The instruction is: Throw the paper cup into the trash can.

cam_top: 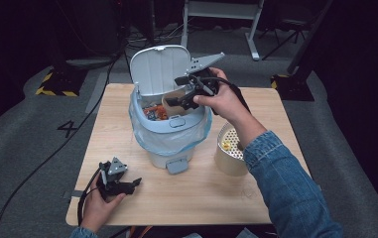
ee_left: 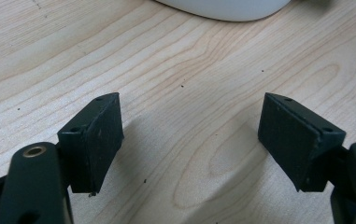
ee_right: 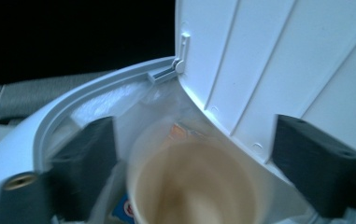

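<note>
Apparently paper cup (ee_right: 194, 186) loose between spread right gripper (ee_right: 199, 154) jaws, over bin (cam_top: 169, 131).

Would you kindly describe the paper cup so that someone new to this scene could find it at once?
Start at the white bin in the middle of the wooden table, its lid standing open. The paper cup sits in the bin's mouth, between the open jaws of the right tool. It is plain tan with an open round rim, unlike the colourful wrappers beside it.

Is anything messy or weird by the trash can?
Nothing is spilled or broken. The one odd sight is a brown paper cup tipped on its side over the open trash can, loose between the right gripper's open jaws. A perforated container stands upright beside it.
</note>
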The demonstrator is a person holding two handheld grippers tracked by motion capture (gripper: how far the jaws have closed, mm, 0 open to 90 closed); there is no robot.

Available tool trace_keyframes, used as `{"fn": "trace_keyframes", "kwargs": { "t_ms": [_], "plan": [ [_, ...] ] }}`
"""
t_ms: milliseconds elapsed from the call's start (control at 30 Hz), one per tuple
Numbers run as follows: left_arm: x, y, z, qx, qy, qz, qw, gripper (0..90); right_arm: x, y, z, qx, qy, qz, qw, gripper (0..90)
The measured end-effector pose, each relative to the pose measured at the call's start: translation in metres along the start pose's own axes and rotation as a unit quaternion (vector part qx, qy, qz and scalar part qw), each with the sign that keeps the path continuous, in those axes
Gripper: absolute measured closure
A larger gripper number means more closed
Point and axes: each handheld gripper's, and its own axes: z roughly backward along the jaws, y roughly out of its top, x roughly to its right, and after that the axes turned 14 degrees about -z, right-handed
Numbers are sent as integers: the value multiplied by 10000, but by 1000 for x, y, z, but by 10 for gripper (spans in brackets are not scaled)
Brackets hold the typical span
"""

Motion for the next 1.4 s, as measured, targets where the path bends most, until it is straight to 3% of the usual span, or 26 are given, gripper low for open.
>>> {"fn": "trace_keyframes", "kwargs": {
  "t_ms": [167, 367, 633, 967, 1400],
  "plan": [
    [0, 0, 0, -1, 1, -2, 10000, 225, -1, 1, 5, 122, -38, 73, 9999, 156],
    [0, 0, 0, 0, 1, -1, 10000, 225, -1, 3, 26, 248, -78, 168, 9995, 161],
    [0, 0, 0, -2, 2, 2, 10000, 225, 2, -3, 61, 318, -310, -25, 9990, 215],
    [0, 0, 0, -11, -7, -11, 10000, 225, 3, -19, 107, 320, -585, -9, 9978, 248],
    [0, -1, 1, -18, 16, 0, 10000, 225, 0, -51, 159, 292, -776, -127, 9965, 271]
  ]
}}
